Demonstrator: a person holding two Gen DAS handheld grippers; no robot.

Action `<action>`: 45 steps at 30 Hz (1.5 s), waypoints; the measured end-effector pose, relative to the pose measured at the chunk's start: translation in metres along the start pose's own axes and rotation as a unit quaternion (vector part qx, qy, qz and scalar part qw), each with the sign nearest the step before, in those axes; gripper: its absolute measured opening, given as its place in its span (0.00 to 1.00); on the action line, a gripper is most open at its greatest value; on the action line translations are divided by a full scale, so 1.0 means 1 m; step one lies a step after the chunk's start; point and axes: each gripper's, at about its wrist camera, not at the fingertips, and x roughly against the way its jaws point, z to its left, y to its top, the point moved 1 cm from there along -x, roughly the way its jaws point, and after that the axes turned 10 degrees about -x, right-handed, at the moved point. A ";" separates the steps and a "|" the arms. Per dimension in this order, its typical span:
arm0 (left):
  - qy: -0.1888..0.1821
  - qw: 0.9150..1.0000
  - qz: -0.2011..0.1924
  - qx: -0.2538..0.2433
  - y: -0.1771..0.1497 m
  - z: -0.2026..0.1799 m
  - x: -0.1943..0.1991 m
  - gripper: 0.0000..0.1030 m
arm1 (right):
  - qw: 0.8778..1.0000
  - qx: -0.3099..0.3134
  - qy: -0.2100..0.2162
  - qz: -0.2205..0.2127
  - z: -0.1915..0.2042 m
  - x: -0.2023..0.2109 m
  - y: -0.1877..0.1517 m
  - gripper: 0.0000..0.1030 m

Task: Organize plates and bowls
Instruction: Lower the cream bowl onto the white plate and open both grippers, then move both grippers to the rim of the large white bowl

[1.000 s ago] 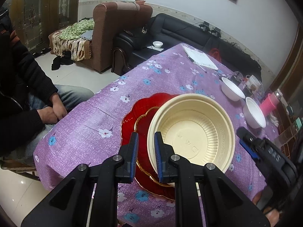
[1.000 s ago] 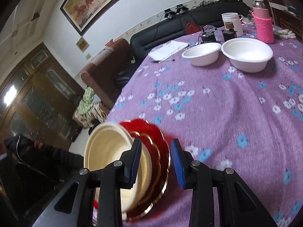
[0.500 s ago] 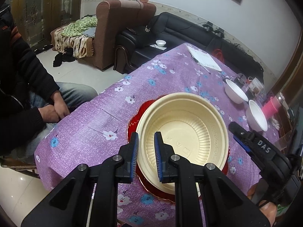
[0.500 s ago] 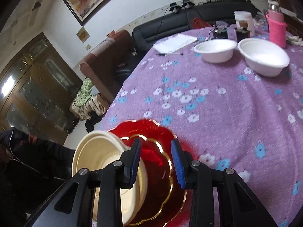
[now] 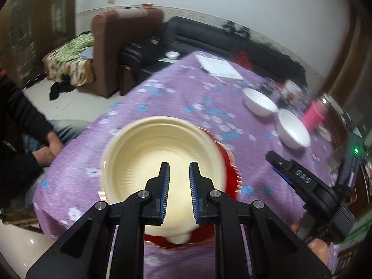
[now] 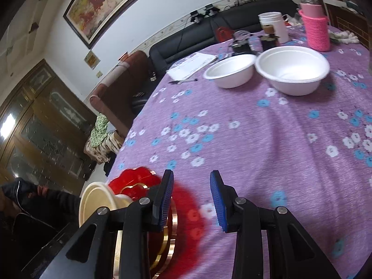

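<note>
Left wrist view: the left gripper (image 5: pixel 178 174) hangs over the cream bowl (image 5: pixel 148 153), its ribbed blue pads slightly parted and pinching nothing; the bowl, a thin ridged disposable round, rests on the red plate (image 5: pixel 229 162) near the bench (image 5: pixel 176 97) front edge, presumably stacked there to gather the ware in one pile. Two white bowls (image 5: pixel 294 129), smooth and foam-like, stand touching toward the far right edge, not yet collected. The right gripper (image 5: pixel 290 172) enters from the right. Right wrist view: the right gripper (image 6: pixel 191 197) is spread wide and empty, beside the red plate (image 6: pixel 186 211), a glossy scalloped disc with a gold rim, which carries the cream bowl (image 6: pixel 97 200) at the near left corner. The floral purple cloth covers the bench (image 6: pixel 255 139).
</note>
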 end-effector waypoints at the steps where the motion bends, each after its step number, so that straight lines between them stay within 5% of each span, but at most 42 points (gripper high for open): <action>1: -0.003 1.000 0.002 -0.005 0.001 -0.007 -0.001 0.14 | 1.000 -0.003 -0.002 -0.001 -0.007 0.001 0.003 0.34; 12: -0.039 0.997 0.034 -0.065 0.024 -0.115 -0.035 0.23 | 0.998 -0.059 -0.022 -0.025 -0.100 0.021 0.050 0.34; 19: -0.043 0.996 0.050 -0.057 0.053 -0.159 -0.069 0.23 | 0.995 -0.090 -0.026 -0.044 -0.150 0.032 0.095 0.34; 22: -0.033 0.997 0.052 -0.056 0.062 -0.174 -0.083 0.39 | 0.994 -0.091 -0.029 -0.054 -0.163 0.037 0.113 0.34; 24: -0.026 0.997 0.046 -0.056 0.068 -0.181 -0.090 0.50 | 0.994 -0.088 -0.032 -0.059 -0.167 0.037 0.123 0.35; 35: -0.030 0.997 0.068 -0.012 0.106 -0.199 -0.141 0.50 | 0.994 -0.088 -0.018 -0.066 -0.187 0.029 0.172 0.46; 45: -0.014 0.997 0.067 -0.024 0.121 -0.219 -0.170 0.56 | 0.993 -0.110 -0.025 -0.043 -0.205 0.000 0.203 0.47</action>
